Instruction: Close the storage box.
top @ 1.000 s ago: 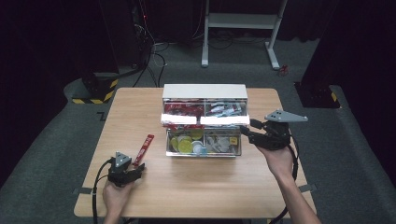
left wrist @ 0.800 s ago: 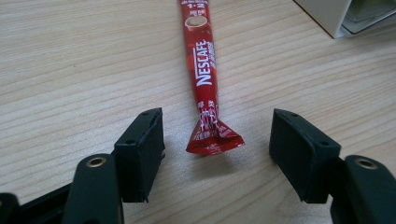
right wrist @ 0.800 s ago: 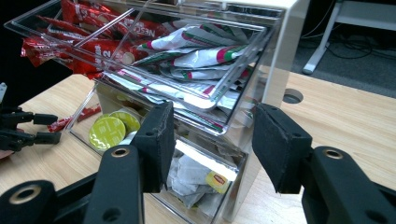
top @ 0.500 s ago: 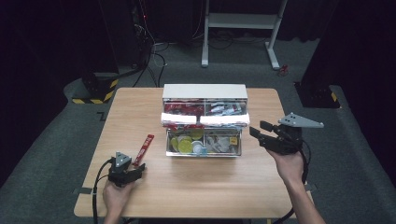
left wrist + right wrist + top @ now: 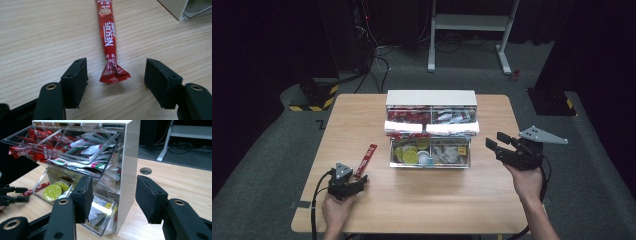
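left tool point(image 5: 357, 181), black and two-jawed, held low near the front left corner of the pale wooden tabletop point(image 5: 422, 200), jaws spread wide and gripping nothing. long red nescafe stick sachet point(image 5: 109, 37) flat on the tabletop, its crimped near end lying between the spread jaws in the left gripper view, touching neither pad. in the high view, same sachet point(image 5: 366, 159) angled away from the tool toward the back, just left of the organiser.

white-walled organiser with clear plastic tilt-out bins point(image 5: 430, 97) standing at the middle of the tabletop, closer to the back edge. upper bins tipped open, packed with red sachets point(image 5: 37, 137) on one side and white, green-and-red sachets point(image 5: 87, 150) on the other. lower bins tipped open too: round yellow-green capsules point(image 5: 52, 192) in one, small pale packets point(image 5: 98, 211) in the other.

right tool point(image 5: 493, 145), black with a grey three-cornered plate on top, held near the right edge of the tabletop, pointed at the organiser's right side and apart from it. jaws parted, just been opening, with nothing between them. in the right gripper view, white side wall of the organiser seen past the gap of the jaws, untouched. left tool point(image 5: 18, 194) seen far off at the left of that view, beside the red sachet's end.
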Motion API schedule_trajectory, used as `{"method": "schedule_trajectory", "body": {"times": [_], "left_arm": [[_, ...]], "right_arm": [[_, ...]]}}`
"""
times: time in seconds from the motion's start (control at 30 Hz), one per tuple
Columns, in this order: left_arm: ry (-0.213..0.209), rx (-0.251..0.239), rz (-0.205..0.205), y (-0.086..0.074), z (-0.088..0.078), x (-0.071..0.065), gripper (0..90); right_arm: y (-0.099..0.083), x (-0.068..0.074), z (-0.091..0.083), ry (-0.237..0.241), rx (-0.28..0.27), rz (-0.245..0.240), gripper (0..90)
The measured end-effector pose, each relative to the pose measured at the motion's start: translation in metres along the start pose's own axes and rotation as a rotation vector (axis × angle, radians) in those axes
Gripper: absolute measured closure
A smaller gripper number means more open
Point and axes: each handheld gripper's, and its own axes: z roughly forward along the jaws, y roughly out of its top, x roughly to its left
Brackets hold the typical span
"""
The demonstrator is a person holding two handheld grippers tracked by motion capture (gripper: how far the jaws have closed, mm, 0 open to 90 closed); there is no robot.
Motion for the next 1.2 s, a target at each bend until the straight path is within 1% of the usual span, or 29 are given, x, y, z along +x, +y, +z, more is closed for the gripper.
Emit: {"method": "schedule_trajectory", "body": {"times": [0.07, 0.2, 0.33, 0.4, 0.43, 0.47, 0.7, 0.73, 0.8, 0.87, 0.93, 1.2], "left_arm": [[0.0, 0.0, 0.0, 0.0, 0.0, 0.0, 35.4], [0.0, 0.002, -0.001, 0.0, 0.0, 0.0, 35.5], [0.0, 0.002, -0.001, 0.0, 0.0, 0.0, 35.4], [-0.001, 0.002, -0.001, 0.0, 0.0, 0.0, 35.4], [0.001, 0.002, -0.001, 0.0, 0.0, 0.0, 35.4], [0.001, 0.002, -0.001, 0.0, 0.0, 0.0, 35.4], [0.001, 0.002, -0.002, 0.0, 0.0, 0.0, 35.4], [0.001, 0.002, -0.002, 0.0, 0.0, 0.0, 35.4], [0.001, 0.001, -0.002, 0.0, 0.0, 0.0, 35.4], [0.001, 0.002, -0.002, 0.0, 0.0, 0.0, 35.4], [0.001, 0.002, -0.002, 0.0, 0.0, 0.0, 35.4], [0.001, 0.002, -0.002, 0.0, 0.0, 0.0, 35.4]], "right_arm": [[-0.002, -0.002, -0.002, 0.01, -0.009, 0.012, 46.2], [-0.007, -0.004, -0.007, 0.009, -0.035, 0.025, 45.7], [-0.012, -0.007, -0.011, -0.003, -0.047, 0.036, 45.2], [-0.016, -0.008, -0.012, 0.0, -0.055, 0.045, 45.1], [-0.018, -0.008, -0.012, -0.005, -0.058, 0.042, 45.1], [-0.02, -0.008, -0.012, -0.012, -0.057, 0.037, 45.1], [-0.032, -0.01, -0.012, -0.043, -0.055, 0.048, 45.3], [-0.034, -0.01, -0.012, -0.05, -0.055, 0.048, 45.6], [-0.04, -0.011, -0.012, -0.083, -0.057, 0.046, 46.7], [-0.044, -0.012, -0.011, -0.093, -0.05, 0.053, 47.0], [-0.049, -0.012, -0.008, -0.105, -0.04, 0.05, 47.4], [-0.059, -0.013, -0.003, -0.11, -0.031, 0.057, 47.7]]}}
